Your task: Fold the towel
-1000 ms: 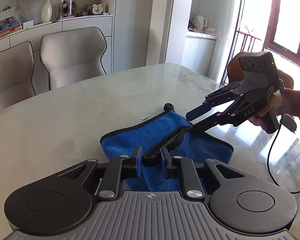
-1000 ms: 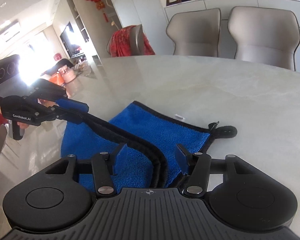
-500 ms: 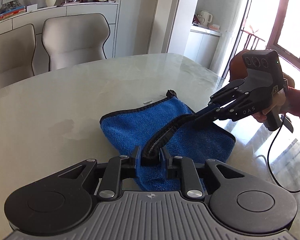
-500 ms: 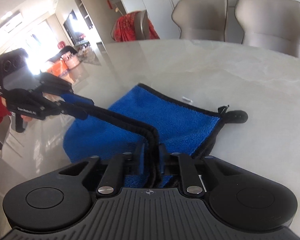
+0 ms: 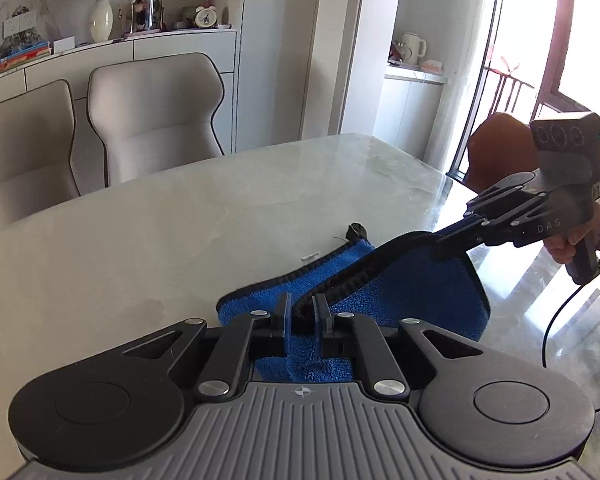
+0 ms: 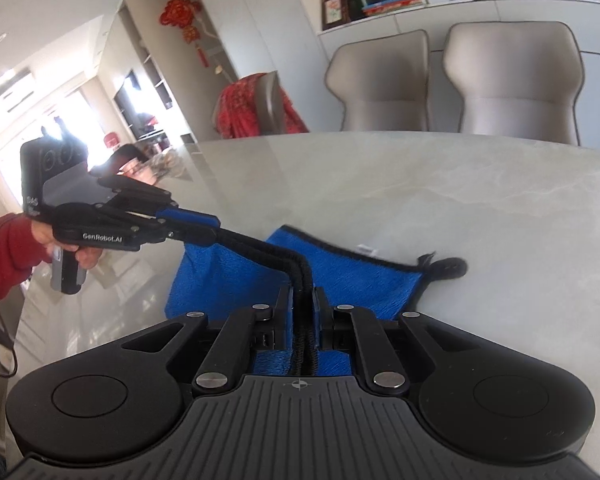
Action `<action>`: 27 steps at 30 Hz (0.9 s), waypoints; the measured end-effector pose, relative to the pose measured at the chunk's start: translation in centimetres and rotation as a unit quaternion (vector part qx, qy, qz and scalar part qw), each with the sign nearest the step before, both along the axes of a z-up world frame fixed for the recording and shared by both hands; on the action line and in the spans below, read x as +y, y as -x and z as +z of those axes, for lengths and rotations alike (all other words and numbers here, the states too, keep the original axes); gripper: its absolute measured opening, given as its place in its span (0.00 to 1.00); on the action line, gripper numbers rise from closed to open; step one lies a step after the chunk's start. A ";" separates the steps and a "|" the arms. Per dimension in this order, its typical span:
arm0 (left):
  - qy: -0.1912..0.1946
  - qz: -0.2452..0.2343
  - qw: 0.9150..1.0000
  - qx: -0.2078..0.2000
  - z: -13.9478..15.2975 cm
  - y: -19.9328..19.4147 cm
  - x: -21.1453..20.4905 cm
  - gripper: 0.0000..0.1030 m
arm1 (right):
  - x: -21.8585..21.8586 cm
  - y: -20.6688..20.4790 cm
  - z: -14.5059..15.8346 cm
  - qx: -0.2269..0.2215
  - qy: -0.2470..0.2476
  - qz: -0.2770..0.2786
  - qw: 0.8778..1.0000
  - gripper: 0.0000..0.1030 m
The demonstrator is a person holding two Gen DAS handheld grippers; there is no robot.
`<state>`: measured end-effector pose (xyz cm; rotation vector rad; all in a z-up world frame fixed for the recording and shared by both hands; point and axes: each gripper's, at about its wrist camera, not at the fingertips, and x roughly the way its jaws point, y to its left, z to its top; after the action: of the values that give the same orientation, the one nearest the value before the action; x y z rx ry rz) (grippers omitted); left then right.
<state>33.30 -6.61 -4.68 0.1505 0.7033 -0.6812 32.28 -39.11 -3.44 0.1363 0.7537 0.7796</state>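
Note:
A blue towel point(image 5: 412, 288) with black edging hangs between both grippers above the pale marble table point(image 5: 180, 232). My left gripper point(image 5: 302, 312) is shut on one end of the doubled black edge. My right gripper point(image 6: 302, 304) is shut on the other end. Each gripper shows in the other's view: the right gripper point(image 5: 446, 248) and the left gripper point(image 6: 196, 226). The towel point(image 6: 352, 276) sags below the raised edge, and its far side with a black loop point(image 6: 452, 268) lies on the table.
Two beige chairs point(image 5: 152, 116) stand at the table's far side before a white cabinet point(image 5: 180, 48) with a vase and clock. A small white scrap point(image 5: 310, 257) lies near the towel. A cable point(image 5: 552, 328) hangs from the right gripper.
My right gripper closed on the towel's black edge. Both grippers then lifted the edge up off the table, pulling it taut between them.

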 end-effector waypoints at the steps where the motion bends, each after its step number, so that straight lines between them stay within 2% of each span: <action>1: -0.002 0.002 1.000 0.001 -0.2 -0.6 -0.1 0.09 | 0.0 -0.7 -0.1 0.005 0.002 -0.009 1.000 0.10; 7: -0.016 0.023 1.000 0.004 -1.8 -4.0 -1.0 0.09 | 0.5 -4.1 -1.8 0.029 0.013 -0.036 0.999 0.10; 14: -0.038 0.028 0.999 0.022 -3.7 -5.6 -1.8 0.10 | 1.4 -6.5 -4.0 0.059 0.033 -0.045 0.997 0.10; 20: -0.047 0.053 0.997 0.028 -4.6 -5.4 -1.5 0.28 | 1.6 -6.2 -5.1 0.073 0.038 -0.066 0.994 0.11; 21: -0.045 0.060 0.997 0.027 -4.4 -5.3 -1.3 0.34 | 1.7 -5.9 -4.8 0.063 0.046 -0.069 0.995 0.14; 23: -0.050 0.078 0.996 0.008 -3.7 -4.9 -0.9 0.36 | 1.8 -5.1 -4.1 0.041 0.066 -0.075 0.994 0.21; 25: -0.059 0.100 0.993 -0.024 -2.6 -4.0 -0.4 0.37 | 1.5 -3.8 -2.8 -0.001 0.063 -0.099 0.993 0.26; 27: -0.058 0.113 0.991 -0.047 -1.5 -2.9 0.1 0.42 | 1.3 -2.6 -1.7 -0.017 0.042 -0.106 0.993 0.29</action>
<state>36.20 -6.47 -6.20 0.2054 0.6575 -0.4130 34.86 -37.79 -5.10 0.1242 0.7251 0.5473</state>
